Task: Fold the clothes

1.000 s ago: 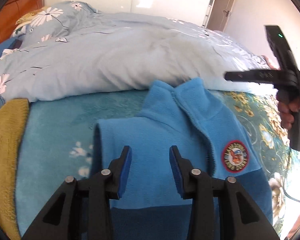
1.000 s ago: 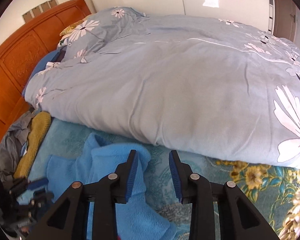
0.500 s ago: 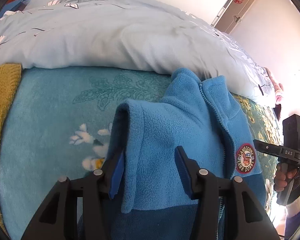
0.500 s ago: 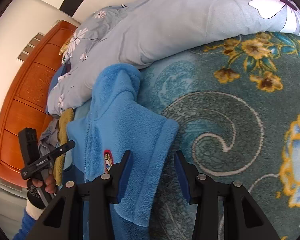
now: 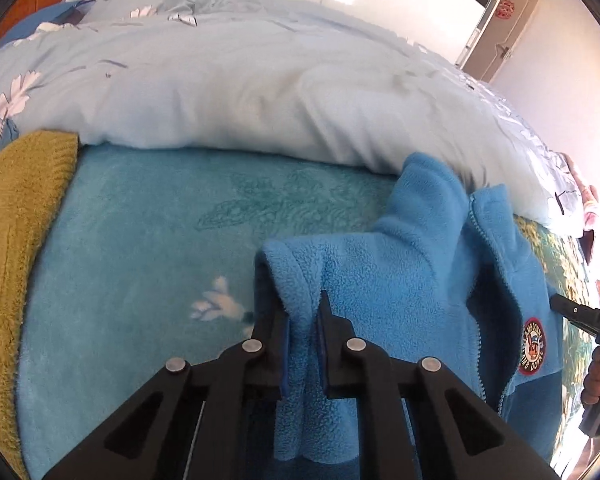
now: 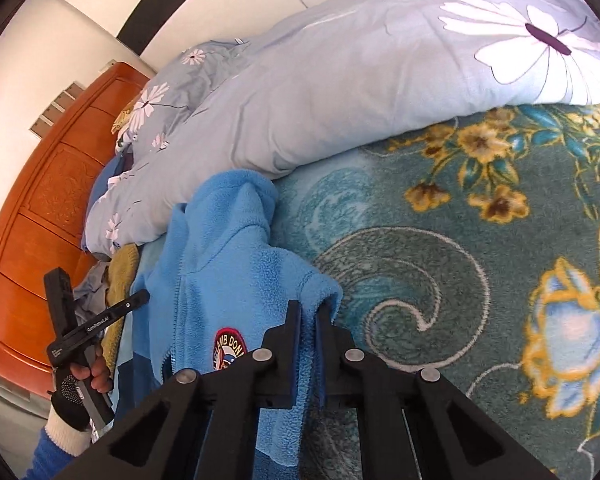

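Both jaws had just closed: the left hand-held gripper (image 5: 302, 320) and right hand-held gripper (image 6: 307, 322) each pinched a shoulder of the blue fleece jacket (image 5: 412, 280) lying on the bed's teal blanket (image 5: 140, 248), readying the fold.

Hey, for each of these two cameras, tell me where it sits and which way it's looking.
Left wrist: rides the left claw, looking down along it at the fleece shoulder it pinches; the right hand shows at the right edge.
Right wrist: rides the right claw, looking down at the other shoulder it pinches; the gloved left hand shows at lower left.
Shared: fleece, its badge, duvet, blanket.
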Demonstrator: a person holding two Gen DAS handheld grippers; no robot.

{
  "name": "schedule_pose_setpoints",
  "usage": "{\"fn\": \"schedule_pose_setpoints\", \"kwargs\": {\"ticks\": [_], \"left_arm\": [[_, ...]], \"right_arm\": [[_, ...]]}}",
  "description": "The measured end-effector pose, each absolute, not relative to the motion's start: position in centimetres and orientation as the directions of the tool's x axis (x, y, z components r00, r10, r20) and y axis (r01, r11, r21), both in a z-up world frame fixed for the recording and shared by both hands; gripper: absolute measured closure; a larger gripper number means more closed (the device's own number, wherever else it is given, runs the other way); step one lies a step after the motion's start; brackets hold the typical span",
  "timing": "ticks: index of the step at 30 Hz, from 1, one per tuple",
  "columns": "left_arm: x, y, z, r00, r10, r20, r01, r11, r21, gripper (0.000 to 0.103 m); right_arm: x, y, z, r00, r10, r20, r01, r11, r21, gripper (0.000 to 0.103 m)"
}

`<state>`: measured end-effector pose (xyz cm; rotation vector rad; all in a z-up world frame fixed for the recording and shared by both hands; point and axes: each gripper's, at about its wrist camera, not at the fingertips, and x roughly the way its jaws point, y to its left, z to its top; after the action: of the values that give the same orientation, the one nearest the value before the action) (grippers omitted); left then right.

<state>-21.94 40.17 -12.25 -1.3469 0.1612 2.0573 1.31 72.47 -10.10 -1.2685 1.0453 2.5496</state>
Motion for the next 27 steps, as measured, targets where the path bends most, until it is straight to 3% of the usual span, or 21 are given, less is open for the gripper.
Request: {"fn": "schedule_pose_setpoints", "kwargs": {"ticks": [3, 4, 5, 7, 11, 14, 18, 24, 27], "left_arm": [[-21.3, 39.6, -11.5, -0.228, 0.490, -0.841, -0.593, -0.755, -0.279, 0.088], [-21.1, 39.5, -11.2, -0.219, 0.496, -0.840, -0.588, -0.754, -0.292, 0.082], [-20.9, 39.4, -10.9, -0.201, 0.505, -0.839, -0.583, -0.750, -0.312, 0.069], [-20.2, 38.4, -9.9, -0.176, 0.517, -0.837, -0.582, -0.741, -0.335, 0.057], [-17.0, 34.7, -6.9, -0.259, 0.486, -0.835, -0.635, -0.737, -0.232, 0.045], [-13.7, 29.8, -6.2, -0.301, 0.445, -0.843, -0.652, -0.741, -0.158, 0.041], [-9.6, 24.4, -7.9, -0.270, 0.419, -0.867, -0.650, -0.744, -0.157, 0.040], [-5.0, 19.4, -11.3, -0.207, 0.386, -0.899, -0.612, -0.768, -0.189, 0.039], [-4.2, 17.3, -12.4, -0.171, 0.428, -0.887, -0.555, -0.786, -0.273, 0.039]], "right_arm": [[1.1, 72.2, -11.0, -0.616, -0.210, -0.759, -0.374, -0.770, 0.517, 0.096], [1.0, 72.0, -11.1, -0.616, -0.214, -0.758, -0.373, -0.769, 0.519, 0.094], [0.9, 71.8, -11.1, -0.616, -0.218, -0.757, -0.371, -0.768, 0.522, 0.093], [1.4, 71.7, -10.4, -0.625, -0.200, -0.755, -0.386, -0.761, 0.521, 0.092], [4.6, 70.2, -8.2, -0.635, -0.157, -0.756, -0.396, -0.774, 0.493, 0.084], [8.8, 67.3, -7.0, -0.623, -0.147, -0.768, -0.378, -0.804, 0.460, 0.071], [14.9, 63.1, -6.8, -0.596, -0.145, -0.790, -0.367, -0.825, 0.429, 0.061], [22.0, 57.5, -10.0, -0.535, -0.210, -0.818, -0.388, -0.799, 0.459, 0.057], [23.4, 56.0, -11.1, -0.529, -0.238, -0.815, -0.408, -0.771, 0.490, 0.057]]}}
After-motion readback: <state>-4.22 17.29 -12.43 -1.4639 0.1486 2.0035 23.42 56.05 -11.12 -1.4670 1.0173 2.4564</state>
